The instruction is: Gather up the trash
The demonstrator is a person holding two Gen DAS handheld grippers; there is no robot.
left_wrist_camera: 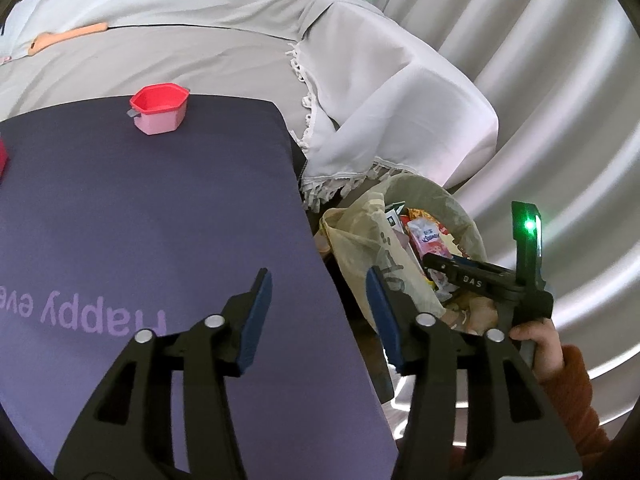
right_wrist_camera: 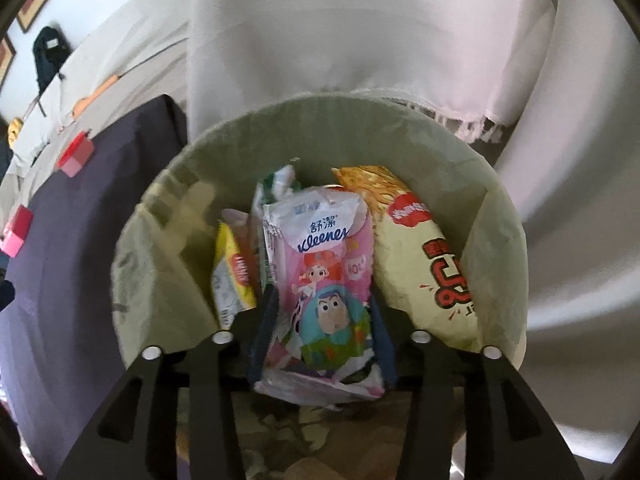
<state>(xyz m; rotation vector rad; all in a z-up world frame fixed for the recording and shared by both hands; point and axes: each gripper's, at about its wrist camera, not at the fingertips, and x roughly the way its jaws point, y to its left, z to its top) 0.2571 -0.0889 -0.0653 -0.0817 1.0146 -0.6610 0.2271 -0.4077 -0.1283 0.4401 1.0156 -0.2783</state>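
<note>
My right gripper [right_wrist_camera: 322,312] is shut on a pink Kleenex tissue pack [right_wrist_camera: 324,280] with cartoon figures and holds it over the open mouth of the bin [right_wrist_camera: 160,208], which is lined with a pale green bag. Other wrappers lie inside: a yellow noodle packet [right_wrist_camera: 424,256] and a small yellow packet [right_wrist_camera: 232,276]. In the left wrist view the bin [left_wrist_camera: 468,216] stands right of the purple table [left_wrist_camera: 160,220], with the right gripper's body [left_wrist_camera: 480,280] over it. My left gripper [left_wrist_camera: 320,300] is open and empty above the table's right edge.
A red and pink cup [left_wrist_camera: 160,108] stands at the far edge of the table; it also shows in the right wrist view [right_wrist_camera: 76,154], with another pink block [right_wrist_camera: 16,232] nearby. A sofa with a fringed white throw [left_wrist_camera: 380,112] lies behind. Curtains [left_wrist_camera: 560,100] hang at right.
</note>
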